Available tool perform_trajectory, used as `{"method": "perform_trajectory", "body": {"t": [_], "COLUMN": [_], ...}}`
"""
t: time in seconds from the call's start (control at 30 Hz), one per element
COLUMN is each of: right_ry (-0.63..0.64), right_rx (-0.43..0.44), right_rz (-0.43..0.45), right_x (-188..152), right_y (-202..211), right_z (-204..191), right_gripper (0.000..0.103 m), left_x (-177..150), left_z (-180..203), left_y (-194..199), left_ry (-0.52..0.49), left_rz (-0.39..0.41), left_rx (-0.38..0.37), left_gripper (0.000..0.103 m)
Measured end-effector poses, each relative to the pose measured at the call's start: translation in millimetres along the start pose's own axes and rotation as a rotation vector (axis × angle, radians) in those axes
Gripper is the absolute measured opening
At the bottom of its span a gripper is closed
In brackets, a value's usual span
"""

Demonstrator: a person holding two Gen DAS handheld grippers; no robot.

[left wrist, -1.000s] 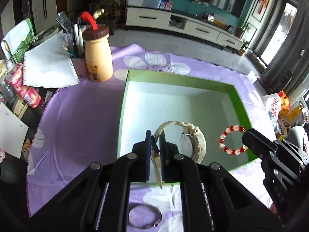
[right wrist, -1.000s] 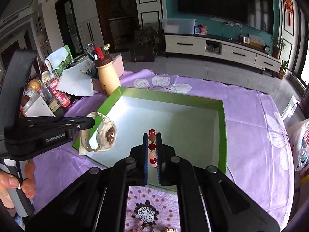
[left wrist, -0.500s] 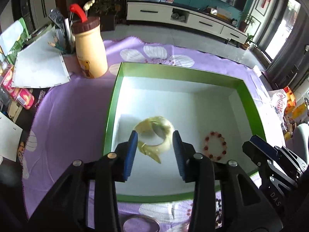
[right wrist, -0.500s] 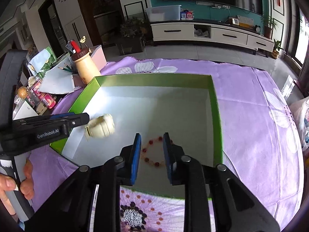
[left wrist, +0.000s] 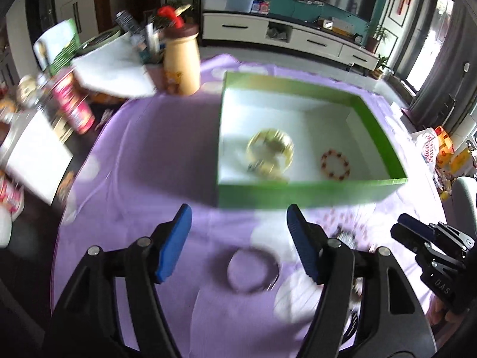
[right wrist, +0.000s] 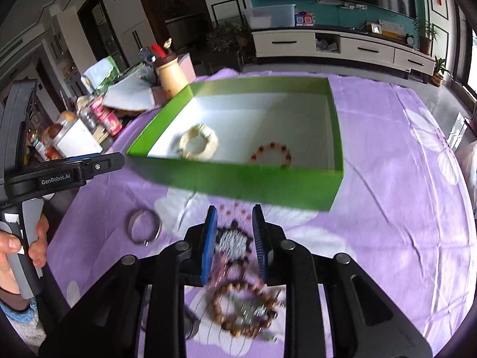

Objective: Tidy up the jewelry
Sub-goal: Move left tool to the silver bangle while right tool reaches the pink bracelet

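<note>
A green box (left wrist: 298,200) (right wrist: 238,179) stands on the purple cloth. Inside it lie a cream watch (left wrist: 269,156) (right wrist: 198,141) and a red-and-white bead bracelet (left wrist: 335,177) (right wrist: 269,146). My left gripper (left wrist: 240,238) (right wrist: 113,161) hovers in front of the box, its jaws opening with nothing between them; a silver bangle (left wrist: 231,268) (right wrist: 130,226) lies on the cloth below. My right gripper (right wrist: 234,235) (left wrist: 417,232) is open above a dark sparkly flower piece (right wrist: 234,243). A wooden bead bracelet (right wrist: 235,284) lies nearer me.
A yellow bottle (left wrist: 182,65) (right wrist: 170,77) stands beyond the box's far left corner, beside papers, cans and jars (left wrist: 74,110) along the table's left edge. A person's hand (right wrist: 12,244) holds the left gripper's handle. Purple cloth (right wrist: 387,208) stretches right of the box.
Both grippers opened and let the watch and the bead bracelet drop into the box. Both then drew back over the cloth in front of it, the left jaws spreading wider.
</note>
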State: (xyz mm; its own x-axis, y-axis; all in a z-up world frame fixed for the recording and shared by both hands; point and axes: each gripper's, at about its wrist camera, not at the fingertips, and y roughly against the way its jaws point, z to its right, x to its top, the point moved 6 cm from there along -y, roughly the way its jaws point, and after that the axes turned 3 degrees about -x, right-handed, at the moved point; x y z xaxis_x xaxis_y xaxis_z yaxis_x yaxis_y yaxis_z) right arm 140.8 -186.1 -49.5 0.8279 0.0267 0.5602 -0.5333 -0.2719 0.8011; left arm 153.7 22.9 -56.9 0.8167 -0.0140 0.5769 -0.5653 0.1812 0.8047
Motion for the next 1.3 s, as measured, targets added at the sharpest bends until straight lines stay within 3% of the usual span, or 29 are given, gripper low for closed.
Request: {"method": "perform_trajectory", "body": {"t": [0.27,0.47,0.83,1.3], "right_ry": [-0.005,-0.008,0.063,0.152], "right_rx": [-0.002,0.000,0.007,-0.037], "right_rz": [-0.029,-0.050,-0.094,-0.115], "right_x": [-32,-44,-53,-36], "right_y": [7,3,-25,-63], "right_z": [-9,-10,-27,-24], "right_gripper": [0.025,0.025,0.025,0.024], "left_x": [-56,-75,-79,-64], "left_z": [-31,-43,-34,-24], "left_y": [4,5,-10,-42], "left_ry": [0.087,0.129,0.094,0.025], "left_rz": [-0.079,-0.102,-0.121,-0.131], "left_rx": [0.011,0.006,0.011,0.051], "left_gripper": [0.071,0.071,0.071,0.071]}}
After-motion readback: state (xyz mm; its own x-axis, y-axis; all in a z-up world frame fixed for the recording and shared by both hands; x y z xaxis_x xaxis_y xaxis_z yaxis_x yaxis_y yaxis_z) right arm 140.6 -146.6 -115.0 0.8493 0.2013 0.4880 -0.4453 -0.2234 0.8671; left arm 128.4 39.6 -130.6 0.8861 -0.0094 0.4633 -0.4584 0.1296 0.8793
